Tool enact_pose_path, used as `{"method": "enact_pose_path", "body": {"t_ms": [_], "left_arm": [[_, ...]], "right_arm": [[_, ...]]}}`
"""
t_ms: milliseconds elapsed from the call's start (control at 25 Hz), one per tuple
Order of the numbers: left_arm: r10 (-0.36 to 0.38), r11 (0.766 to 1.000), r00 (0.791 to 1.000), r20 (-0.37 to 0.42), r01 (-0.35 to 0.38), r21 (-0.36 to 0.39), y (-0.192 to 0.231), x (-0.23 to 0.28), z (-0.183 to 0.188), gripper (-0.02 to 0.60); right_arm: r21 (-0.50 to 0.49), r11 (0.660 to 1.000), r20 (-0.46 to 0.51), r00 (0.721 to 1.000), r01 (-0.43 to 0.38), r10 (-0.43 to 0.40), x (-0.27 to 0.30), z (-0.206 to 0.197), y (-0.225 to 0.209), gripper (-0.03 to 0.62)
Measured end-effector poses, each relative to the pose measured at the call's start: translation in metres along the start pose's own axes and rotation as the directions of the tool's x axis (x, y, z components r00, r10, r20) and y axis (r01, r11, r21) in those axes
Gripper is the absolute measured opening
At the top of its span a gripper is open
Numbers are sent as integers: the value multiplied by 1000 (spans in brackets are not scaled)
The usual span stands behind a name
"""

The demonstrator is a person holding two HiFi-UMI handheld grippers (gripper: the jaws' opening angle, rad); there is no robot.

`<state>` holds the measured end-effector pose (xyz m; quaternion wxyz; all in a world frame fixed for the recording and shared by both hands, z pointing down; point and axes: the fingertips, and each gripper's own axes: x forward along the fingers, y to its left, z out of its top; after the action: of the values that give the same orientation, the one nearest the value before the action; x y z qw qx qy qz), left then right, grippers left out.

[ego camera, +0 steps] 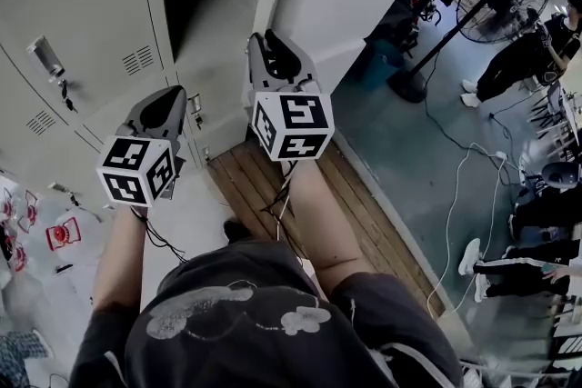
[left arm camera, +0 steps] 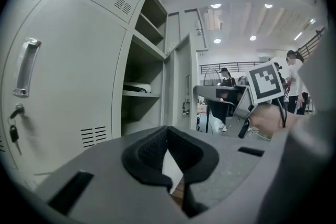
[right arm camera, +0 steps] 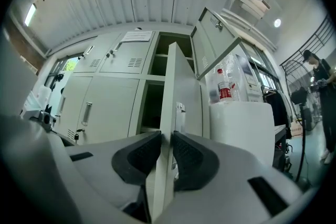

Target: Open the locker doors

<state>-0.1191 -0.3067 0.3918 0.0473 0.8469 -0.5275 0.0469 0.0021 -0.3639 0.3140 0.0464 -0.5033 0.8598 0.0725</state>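
Pinching the latch edge of the open locker door (right arm camera: 170, 86), the right tongs (right arm camera: 167, 139) hold the panel edge-on, its long axis upright through the middle of the right gripper view. The left tongs (left arm camera: 168, 131), pressed together and empty, face the closed handled door (left arm camera: 68, 76) at their view's left. Swing room looks tight rightward, where a white cabinet (right arm camera: 252, 134) stands near.

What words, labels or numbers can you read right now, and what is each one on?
No text in these pictures can be read.
Paper sheet on the upper locker door: print too small.
Red label on the bottle: blurred.
Red print on the bags at the left of the head view: blurred.
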Motion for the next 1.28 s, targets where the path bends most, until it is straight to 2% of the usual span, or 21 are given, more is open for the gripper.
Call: {"method": "enact_pose_path", "body": {"t_ms": [240,440,840,960,1120,1280], "left_arm": [[-52,999,999,3,52,10,-22,15,3,8],[-89,996,996,1,89,14,-39,30,5,8],[-135,991,991,0,135,24,-62,56,13,8],[-153,988,988,5,153,17,-68,66,15,8],[-172,985,985,11,172,15,-76,76,19,8],[-187,982,982,15,187,21,-83,89,26,8]], "right_arm": [[-7,999,10,999,39,-39,-17,0,-23,84],[-9,999,25,999,35,-35,-25,2,-41,84],[81,996,65,997,25,-30,-47,0,-86,84],[129,992,75,997,4,-14,-50,0,-102,84],[143,989,82,997,-26,14,-55,1,-114,84],[176,984,96,995,-15,-2,-59,3,-136,84]]}}
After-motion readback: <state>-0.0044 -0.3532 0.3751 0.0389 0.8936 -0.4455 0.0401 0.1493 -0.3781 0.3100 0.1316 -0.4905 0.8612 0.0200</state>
